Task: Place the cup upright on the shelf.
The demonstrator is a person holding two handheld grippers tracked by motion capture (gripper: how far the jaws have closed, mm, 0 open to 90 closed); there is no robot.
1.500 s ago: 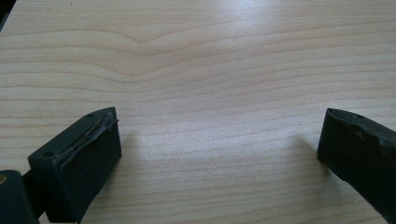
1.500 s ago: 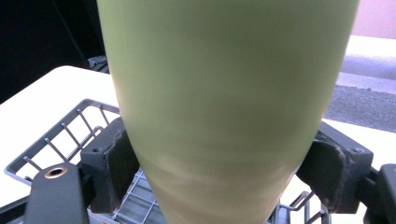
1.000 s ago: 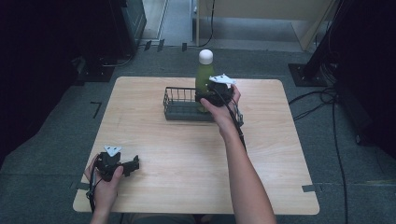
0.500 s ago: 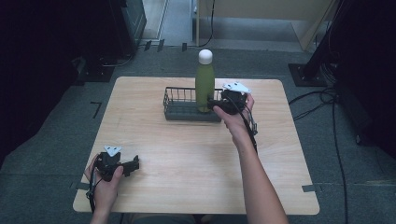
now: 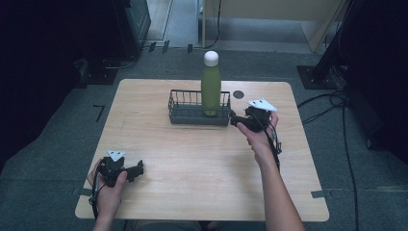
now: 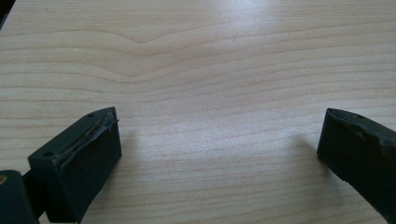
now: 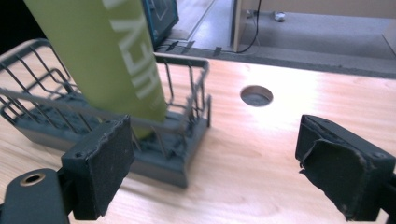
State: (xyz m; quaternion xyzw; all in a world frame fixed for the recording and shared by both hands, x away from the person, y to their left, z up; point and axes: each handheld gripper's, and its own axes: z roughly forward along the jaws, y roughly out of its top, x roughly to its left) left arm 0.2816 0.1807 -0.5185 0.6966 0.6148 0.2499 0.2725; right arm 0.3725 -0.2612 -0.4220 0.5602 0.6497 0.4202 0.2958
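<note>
**Bottle upright in basket, both grippers empty**

The green bottle (image 5: 210,86) is seen standing upright at the right end of the wire basket (image 5: 185,115) near the table's (image 5: 192,159) far edge. The right gripper (image 5: 234,119) is held just beside the basket's right end, jaws apart, nothing gripped. The left gripper (image 5: 139,169) is held low at the near left corner, jaws wide apart over bare wood

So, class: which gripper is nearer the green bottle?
Right. The right gripper is just beside the basket holding the green bottle; the left gripper sits at the table's near-left corner.
</note>
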